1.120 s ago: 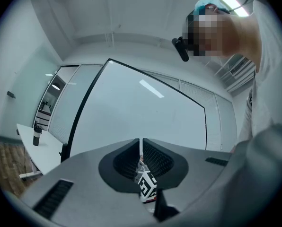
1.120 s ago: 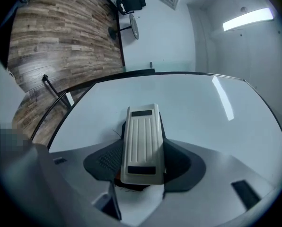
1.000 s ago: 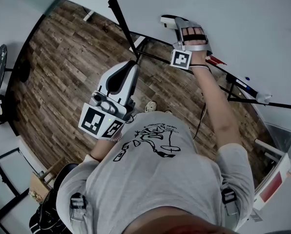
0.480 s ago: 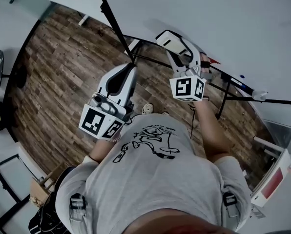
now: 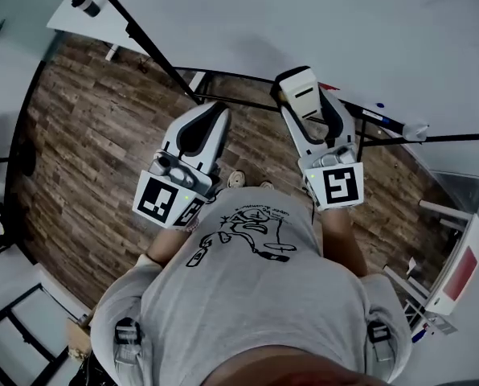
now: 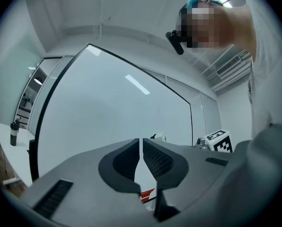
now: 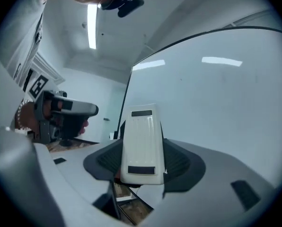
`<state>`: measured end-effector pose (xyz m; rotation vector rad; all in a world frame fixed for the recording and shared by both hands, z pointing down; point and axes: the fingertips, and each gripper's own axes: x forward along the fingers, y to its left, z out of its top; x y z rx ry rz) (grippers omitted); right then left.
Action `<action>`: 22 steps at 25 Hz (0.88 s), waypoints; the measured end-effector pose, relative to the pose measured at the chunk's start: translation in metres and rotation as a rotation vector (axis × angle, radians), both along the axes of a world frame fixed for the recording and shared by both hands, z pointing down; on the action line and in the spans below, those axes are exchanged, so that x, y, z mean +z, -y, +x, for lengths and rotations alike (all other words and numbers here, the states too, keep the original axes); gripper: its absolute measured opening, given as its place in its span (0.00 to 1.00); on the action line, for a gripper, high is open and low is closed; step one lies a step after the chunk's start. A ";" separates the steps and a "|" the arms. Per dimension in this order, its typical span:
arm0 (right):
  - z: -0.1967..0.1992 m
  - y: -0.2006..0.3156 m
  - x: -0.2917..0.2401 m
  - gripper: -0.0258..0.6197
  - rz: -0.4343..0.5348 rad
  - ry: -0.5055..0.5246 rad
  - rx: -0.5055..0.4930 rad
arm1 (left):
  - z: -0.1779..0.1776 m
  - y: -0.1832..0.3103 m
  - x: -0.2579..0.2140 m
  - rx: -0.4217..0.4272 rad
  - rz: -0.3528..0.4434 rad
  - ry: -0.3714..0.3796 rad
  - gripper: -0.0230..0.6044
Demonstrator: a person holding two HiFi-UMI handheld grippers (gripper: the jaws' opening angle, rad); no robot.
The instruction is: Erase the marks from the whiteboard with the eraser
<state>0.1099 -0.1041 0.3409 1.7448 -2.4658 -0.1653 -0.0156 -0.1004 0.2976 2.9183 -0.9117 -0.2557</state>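
Note:
The whiteboard (image 5: 304,14) fills the top of the head view; I make out no marks on it here, nor where it shows in the left gripper view (image 6: 112,103) and in the right gripper view (image 7: 216,93). My right gripper (image 5: 305,107) is held in front of my chest, away from the board, shut on the white eraser (image 5: 302,93). In its own view the eraser (image 7: 141,141) stands upright between the jaws of the right gripper (image 7: 141,162). My left gripper (image 5: 207,111) is beside it, shut and holding nothing; its own view shows the left gripper (image 6: 141,145) with the pads nearly touching.
The board's ledge (image 5: 384,121) carries markers and a small white object. Black stand legs (image 5: 223,99) cross the wood floor (image 5: 87,135). A white table with a dark cup (image 5: 84,2) is at the far left; a white cart (image 5: 456,272) stands at the right.
My right gripper has come away from the whiteboard with the eraser and drawn back toward my chest, level with the left gripper. The left gripper has stayed put.

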 end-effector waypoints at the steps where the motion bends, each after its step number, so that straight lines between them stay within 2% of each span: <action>1: 0.007 -0.006 -0.004 0.45 0.001 0.013 0.010 | 0.006 0.000 0.000 0.014 0.003 0.003 0.10; 10: 0.060 -0.046 -0.023 0.45 0.014 0.073 0.102 | 0.052 -0.007 -0.005 0.137 0.025 0.028 0.10; 22: 0.085 -0.080 -0.030 0.45 0.020 0.134 0.158 | 0.094 -0.019 -0.010 0.265 0.040 0.044 0.10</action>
